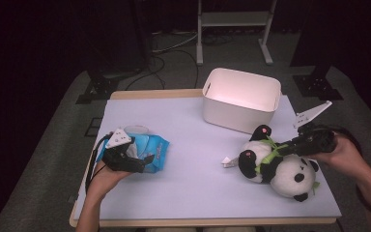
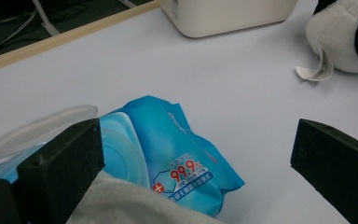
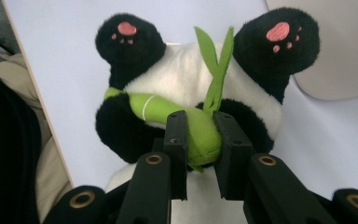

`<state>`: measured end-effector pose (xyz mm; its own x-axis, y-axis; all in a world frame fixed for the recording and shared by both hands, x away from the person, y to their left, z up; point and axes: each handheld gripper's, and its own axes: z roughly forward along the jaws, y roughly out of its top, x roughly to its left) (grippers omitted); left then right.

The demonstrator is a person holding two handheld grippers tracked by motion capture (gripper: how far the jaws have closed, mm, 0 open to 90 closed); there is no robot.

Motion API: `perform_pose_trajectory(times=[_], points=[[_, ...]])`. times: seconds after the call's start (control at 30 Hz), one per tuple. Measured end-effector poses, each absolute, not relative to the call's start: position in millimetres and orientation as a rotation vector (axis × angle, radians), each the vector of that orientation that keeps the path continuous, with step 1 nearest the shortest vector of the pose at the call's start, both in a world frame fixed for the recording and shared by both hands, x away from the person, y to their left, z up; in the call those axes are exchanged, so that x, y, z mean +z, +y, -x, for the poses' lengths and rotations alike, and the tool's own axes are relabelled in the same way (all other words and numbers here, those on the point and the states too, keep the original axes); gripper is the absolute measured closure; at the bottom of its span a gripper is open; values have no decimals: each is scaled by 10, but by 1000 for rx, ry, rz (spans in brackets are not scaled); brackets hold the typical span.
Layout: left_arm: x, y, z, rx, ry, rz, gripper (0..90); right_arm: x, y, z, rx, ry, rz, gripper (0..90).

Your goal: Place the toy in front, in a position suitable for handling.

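At the table's right near side, the right gripper [image 3: 204,140] clamps the green bamboo [image 3: 182,119] of the toy panda [image 1: 275,166], ready for lifting toward the white bin [image 1: 241,99]; the left gripper [image 2: 196,154] stands open over the wipes pack [image 2: 168,154].

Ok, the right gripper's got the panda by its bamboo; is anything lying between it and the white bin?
Nothing visible does. The right gripper is clamped on the panda's green bamboo, and only bare table separates it from the white bin, whose open top looks empty.

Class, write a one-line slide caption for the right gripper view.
Right gripper jaws pinch the green bamboo stalk held by the plush panda.
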<state>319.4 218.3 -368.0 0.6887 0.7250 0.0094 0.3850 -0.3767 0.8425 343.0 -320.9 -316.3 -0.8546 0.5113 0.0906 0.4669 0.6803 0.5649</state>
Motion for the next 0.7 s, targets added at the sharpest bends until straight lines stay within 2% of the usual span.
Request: perform_pose_trajectory(times=[0.43,0.7], points=[[-3674,2214,-3195,478,862,-1993,16,-2947,-2794,-3536,973,2873,-634,764],[-3634,2246,-3175,489,858,-1983,16,-2789,-2195,-3607,970,2938,-442,762]])
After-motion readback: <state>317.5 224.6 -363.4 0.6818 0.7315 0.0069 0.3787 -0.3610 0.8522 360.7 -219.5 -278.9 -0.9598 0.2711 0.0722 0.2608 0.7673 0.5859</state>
